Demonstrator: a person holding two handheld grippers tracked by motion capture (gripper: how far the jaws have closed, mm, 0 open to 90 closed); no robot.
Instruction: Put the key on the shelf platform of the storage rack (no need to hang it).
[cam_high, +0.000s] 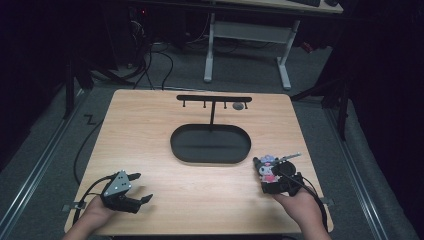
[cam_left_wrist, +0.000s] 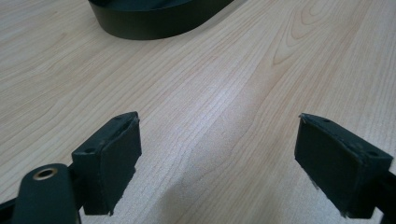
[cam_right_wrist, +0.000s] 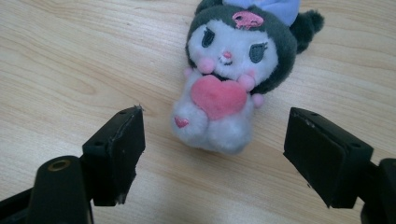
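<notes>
A small plush toy (cam_right_wrist: 223, 79) with a dark hood, a white face and a pink heart lies face up on the wooden table (cam_high: 150, 135). It sits near the right front edge in the high view, plush toy (cam_high: 268, 167). My right gripper (cam_right_wrist: 212, 156) stands open, with the toy's lower end just ahead of the gap between its jaws and touching neither. A hand holds the right gripper (cam_high: 276, 177) from below. My left gripper (cam_high: 142, 187) rests open near the left front edge, and the left gripper (cam_left_wrist: 217, 163) has bare wood between its jaws.
A black oval tray (cam_high: 210, 144) sits mid-table with a T-shaped hook stand (cam_high: 214, 99) rising from its back; a small grey object (cam_high: 239, 105) hangs near the stand's right end. The tray's wall (cam_left_wrist: 154, 23) lies ahead of the left gripper. Beyond the table stands a white desk frame (cam_high: 247, 35).
</notes>
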